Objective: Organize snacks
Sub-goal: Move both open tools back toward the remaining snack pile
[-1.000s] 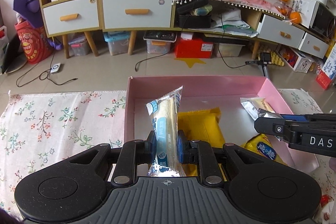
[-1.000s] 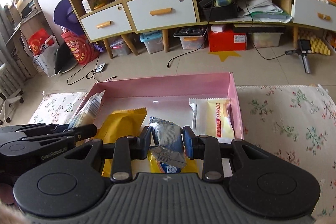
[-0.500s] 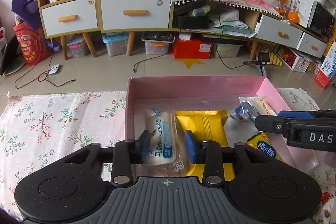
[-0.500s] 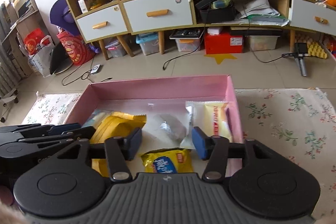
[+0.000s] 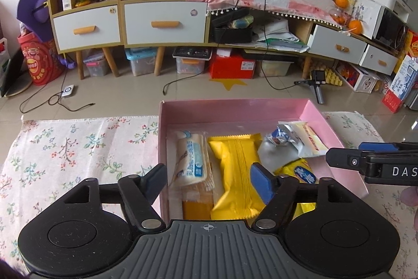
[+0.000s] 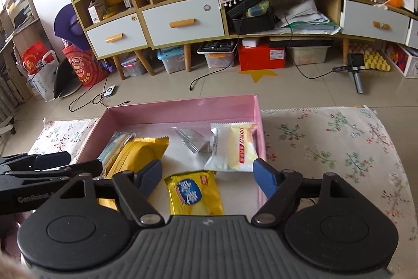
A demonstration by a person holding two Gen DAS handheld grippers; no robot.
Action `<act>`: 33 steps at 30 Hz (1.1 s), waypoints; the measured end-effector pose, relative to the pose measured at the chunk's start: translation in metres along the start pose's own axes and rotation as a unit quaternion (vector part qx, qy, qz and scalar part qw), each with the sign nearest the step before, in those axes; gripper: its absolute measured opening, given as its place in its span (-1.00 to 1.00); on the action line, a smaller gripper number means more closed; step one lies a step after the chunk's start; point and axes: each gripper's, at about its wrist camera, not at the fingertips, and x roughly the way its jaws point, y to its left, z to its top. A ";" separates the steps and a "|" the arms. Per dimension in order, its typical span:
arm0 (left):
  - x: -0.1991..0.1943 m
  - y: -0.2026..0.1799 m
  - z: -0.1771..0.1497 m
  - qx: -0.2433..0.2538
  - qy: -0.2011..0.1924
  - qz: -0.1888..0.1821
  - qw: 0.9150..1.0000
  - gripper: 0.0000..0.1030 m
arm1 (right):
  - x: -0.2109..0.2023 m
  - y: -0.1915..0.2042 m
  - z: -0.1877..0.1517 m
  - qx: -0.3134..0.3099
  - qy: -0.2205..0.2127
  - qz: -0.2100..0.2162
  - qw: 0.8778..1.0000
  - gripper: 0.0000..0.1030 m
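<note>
A pink box (image 5: 235,109) (image 6: 183,106) sits on a floral cloth and holds several snacks. A white-and-blue bread pack (image 5: 192,157) lies at its left, beside a long yellow pack (image 5: 236,169) (image 6: 135,156). A silver-blue pack (image 5: 277,140) (image 6: 193,139), a white-yellow pack (image 5: 305,137) (image 6: 236,148) and a small yellow pack (image 5: 300,171) (image 6: 194,192) lie to the right. My left gripper (image 5: 209,181) is open and empty over the box's near left. My right gripper (image 6: 207,178) is open and empty over the small yellow pack.
The floral cloth (image 5: 65,148) (image 6: 339,148) spreads on both sides of the box. Behind it is tiled floor with cables (image 5: 52,101), storage bins and low cabinets with drawers (image 5: 164,25). A small tripod (image 6: 355,72) lies on the floor at the right.
Both grippers opened and drew back. The left let the bread pack fall flat into the box; the right let the silver-blue pack drop into the box's middle.
</note>
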 end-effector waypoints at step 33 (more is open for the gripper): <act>-0.081 -0.023 -0.088 0.029 0.019 -0.003 0.999 0.89 | -0.069 0.007 -0.067 -0.022 -0.008 -0.013 1.000 0.98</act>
